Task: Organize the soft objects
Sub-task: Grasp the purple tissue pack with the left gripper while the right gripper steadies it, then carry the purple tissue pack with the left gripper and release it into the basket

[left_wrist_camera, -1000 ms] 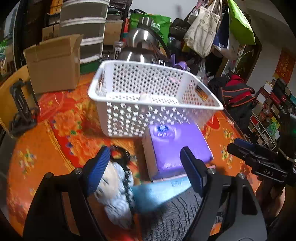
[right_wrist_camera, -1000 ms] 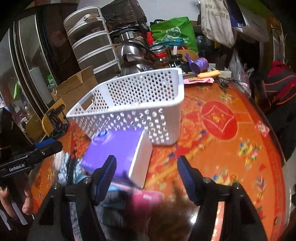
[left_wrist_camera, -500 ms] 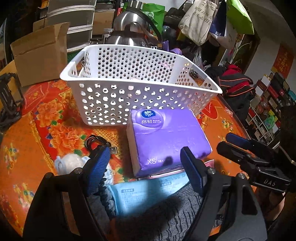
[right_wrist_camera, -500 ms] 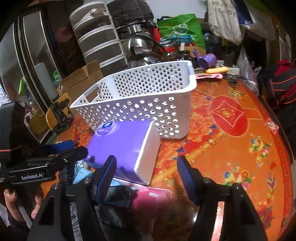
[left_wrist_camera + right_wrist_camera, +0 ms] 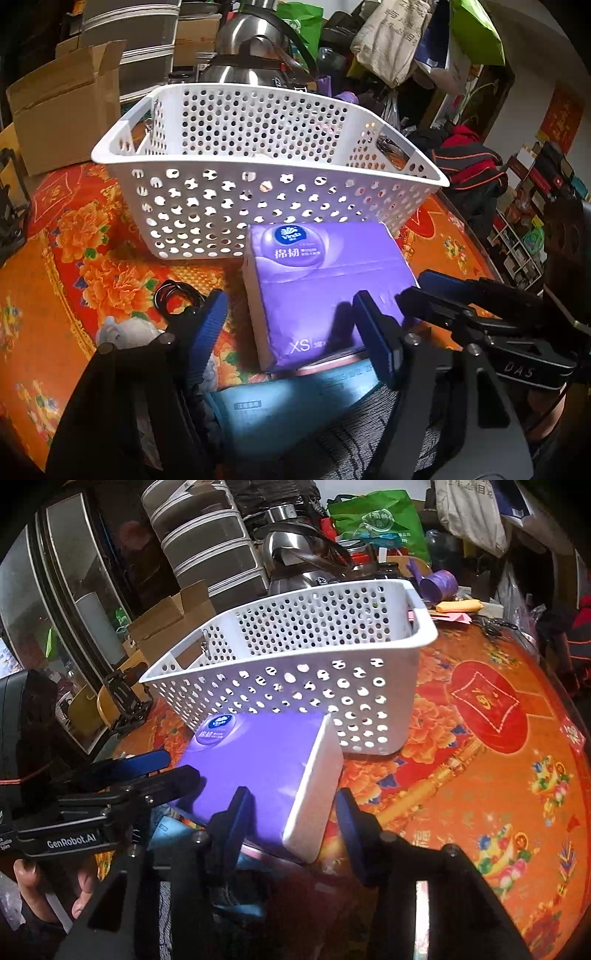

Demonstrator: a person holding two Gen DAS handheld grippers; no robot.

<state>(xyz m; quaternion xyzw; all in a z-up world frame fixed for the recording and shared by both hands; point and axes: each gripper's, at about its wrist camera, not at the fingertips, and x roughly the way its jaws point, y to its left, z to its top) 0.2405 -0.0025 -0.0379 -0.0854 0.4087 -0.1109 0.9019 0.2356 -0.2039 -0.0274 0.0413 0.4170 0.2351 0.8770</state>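
Observation:
A purple tissue pack lies on the orange floral tablecloth in front of a white perforated basket. It also shows in the right wrist view, with the basket behind it. My left gripper is open, its fingers either side of the pack's near left corner, not touching. My right gripper is open around the pack's near white end. The pack rests on a blue packet, a pink packet and grey striped cloth. A white soft toy lies at left.
A black cable loop lies beside the toy. A cardboard box, steel kettles, drawers and bags crowd the table's back. A black clamp sits at the left edge. The right gripper shows in the left view.
Both grippers have moved forward and lower toward the purple tissue pack, which now sits between their open fingers. The two grippers have come closer together.

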